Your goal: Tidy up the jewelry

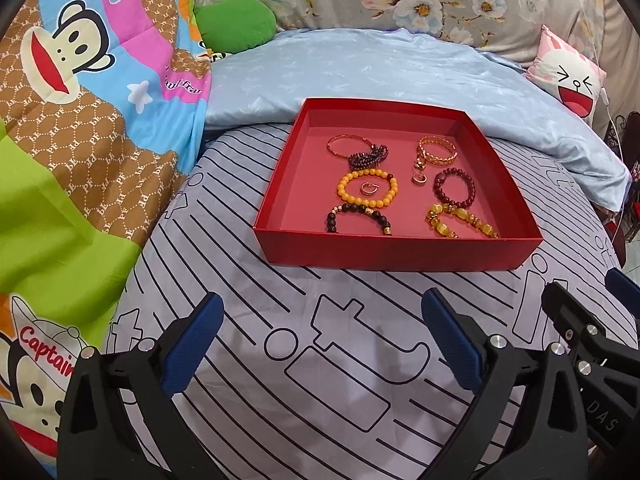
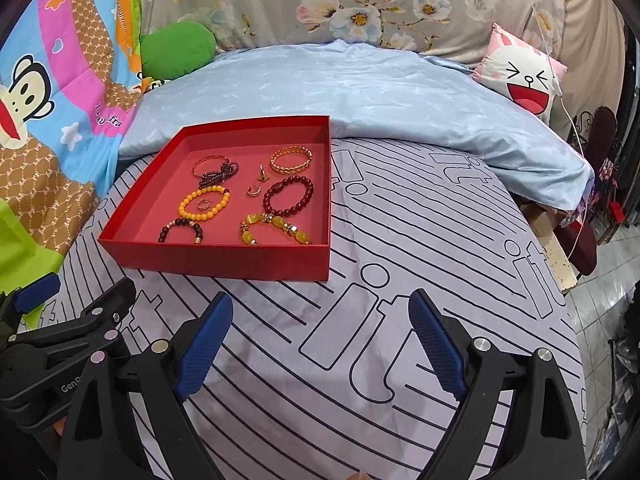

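- Both pairs of blue-padded fingers stand wide apart with nothing between them: the left gripper [image 1: 320, 344] and the right gripper [image 2: 322, 344] hover over the striped bedsheet [image 1: 340, 400], short of the box.
- In the left wrist view, the right gripper shows at the right edge, just beside the left one.
- On the sheet sits a shallow red box [image 1: 396, 254], open at the top, its far edge against a pale blue quilt [image 1: 360, 68].
- Inside the box, at the back left, a thin gold bangle [image 1: 346, 145] touches a dark beaded strand [image 1: 366, 156].
- At the back right lies a gold chain-link bracelet [image 1: 437, 152], with a small gold piece and a ring [image 1: 419, 178] just in front of it.
- In the middle, an orange bead bracelet [image 1: 366, 192] lies around a small ring [image 1: 367, 188].
- To its right rests a dark red bead bracelet [image 1: 456, 188].
- At the front lie a black bead bracelet [image 1: 358, 218] and a yellow stone bracelet [image 1: 460, 222], partly hidden by the near wall.
- A cartoon monkey blanket [image 1: 80, 92] lies to the left.
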`<state>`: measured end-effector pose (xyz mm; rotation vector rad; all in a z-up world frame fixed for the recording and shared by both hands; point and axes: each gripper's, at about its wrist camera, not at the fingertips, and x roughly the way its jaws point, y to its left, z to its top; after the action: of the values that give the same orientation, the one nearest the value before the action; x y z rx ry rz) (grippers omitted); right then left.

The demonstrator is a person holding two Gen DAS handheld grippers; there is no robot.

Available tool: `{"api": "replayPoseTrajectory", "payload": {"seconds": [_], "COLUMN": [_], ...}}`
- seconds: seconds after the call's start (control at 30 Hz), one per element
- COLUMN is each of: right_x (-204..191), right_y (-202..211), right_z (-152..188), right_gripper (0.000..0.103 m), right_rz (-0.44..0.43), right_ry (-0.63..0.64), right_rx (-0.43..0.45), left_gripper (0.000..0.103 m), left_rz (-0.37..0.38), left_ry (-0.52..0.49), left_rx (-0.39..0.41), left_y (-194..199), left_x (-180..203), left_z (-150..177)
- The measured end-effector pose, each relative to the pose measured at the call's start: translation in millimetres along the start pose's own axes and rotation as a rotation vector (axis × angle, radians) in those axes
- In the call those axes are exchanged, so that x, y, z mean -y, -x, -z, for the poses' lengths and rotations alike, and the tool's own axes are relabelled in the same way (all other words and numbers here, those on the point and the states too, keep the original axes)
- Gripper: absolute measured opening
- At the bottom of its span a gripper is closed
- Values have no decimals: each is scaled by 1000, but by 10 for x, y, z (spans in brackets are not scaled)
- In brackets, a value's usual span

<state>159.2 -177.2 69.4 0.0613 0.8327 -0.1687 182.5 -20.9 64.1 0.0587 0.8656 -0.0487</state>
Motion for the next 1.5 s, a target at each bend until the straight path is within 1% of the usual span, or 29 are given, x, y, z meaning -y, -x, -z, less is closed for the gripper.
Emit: {"api": "replayPoseTrajectory", "payload": {"seconds": [0.07, 0.17, 0.2, 0.23, 0.67, 0.8, 0.97, 1.5], "right_x": [10, 22, 32, 39, 42, 51, 21, 14], "right_y": [7, 7, 6, 3, 14, -1, 6, -16], "right_z": [5, 10, 14, 16, 28, 35, 33, 50], "right_gripper": [91, 92, 96, 96, 96, 96, 96, 96], "right_rz": [-4, -14, -17, -23, -19, -30, -29, -37], "right_ry": [-9, -24, -30, -35, -32, -35, -1, -19], "right_rx": [4, 7, 7, 7, 24, 20, 33, 17], "left_gripper": [95, 95, 95, 95, 95, 96, 96, 96], "left_rz": [-2, 0, -4, -1, -7, -14, -16, -19], "left_ry": [1, -1, 2, 7, 2, 4, 7, 15], "left_rx": [-2, -6, -6, -6, -3, -3, -13, -7], "left_y": [-7, -15, -17, -20, -21, -27, -52, -61], "left_x": [-3, 3, 0, -6, 4, 2, -2, -19], "left_z": [1, 6, 5, 6, 2, 8, 13, 28]}}
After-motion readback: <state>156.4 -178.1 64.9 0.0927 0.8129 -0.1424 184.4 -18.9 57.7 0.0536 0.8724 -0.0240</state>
